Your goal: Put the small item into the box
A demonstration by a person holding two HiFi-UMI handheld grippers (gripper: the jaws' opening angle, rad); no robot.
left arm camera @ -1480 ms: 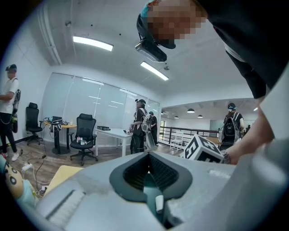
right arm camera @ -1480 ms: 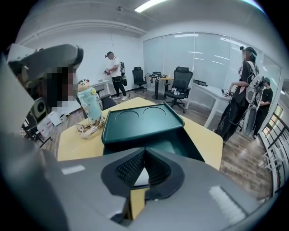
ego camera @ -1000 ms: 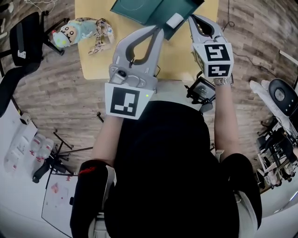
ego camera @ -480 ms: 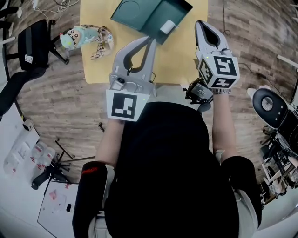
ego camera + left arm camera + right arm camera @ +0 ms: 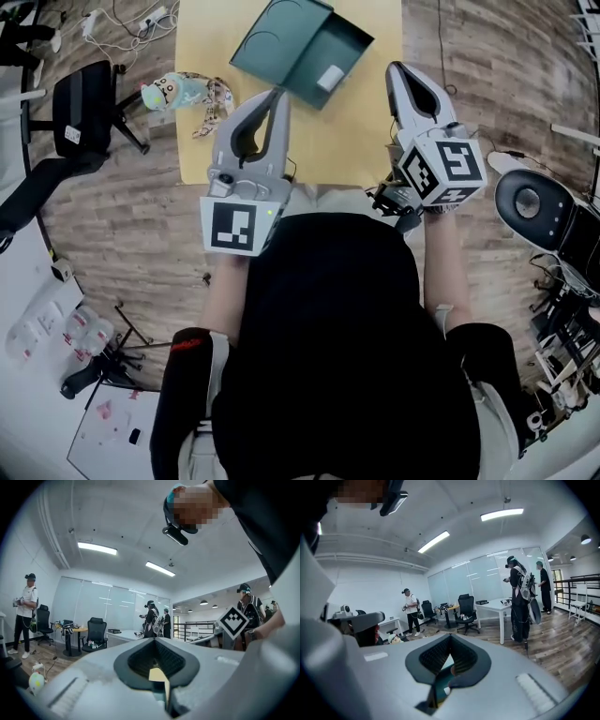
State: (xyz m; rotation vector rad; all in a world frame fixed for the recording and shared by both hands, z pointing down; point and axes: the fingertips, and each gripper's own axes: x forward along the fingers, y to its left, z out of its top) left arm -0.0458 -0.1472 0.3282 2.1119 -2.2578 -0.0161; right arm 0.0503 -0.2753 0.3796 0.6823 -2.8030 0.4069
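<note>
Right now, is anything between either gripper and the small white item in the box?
Nothing visible. The small white item lies inside the open teal box; only bare yellow table separates it from the left gripper and right gripper, both shut. The plush toy sits off left.

Both arms extended forward; left tool (image 5: 277,94) jaws together; right tool (image 5: 397,67) likewise.

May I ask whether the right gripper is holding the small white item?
No, the right gripper is shut and empty, and the small white item lies apart from it inside the open green box.
</note>
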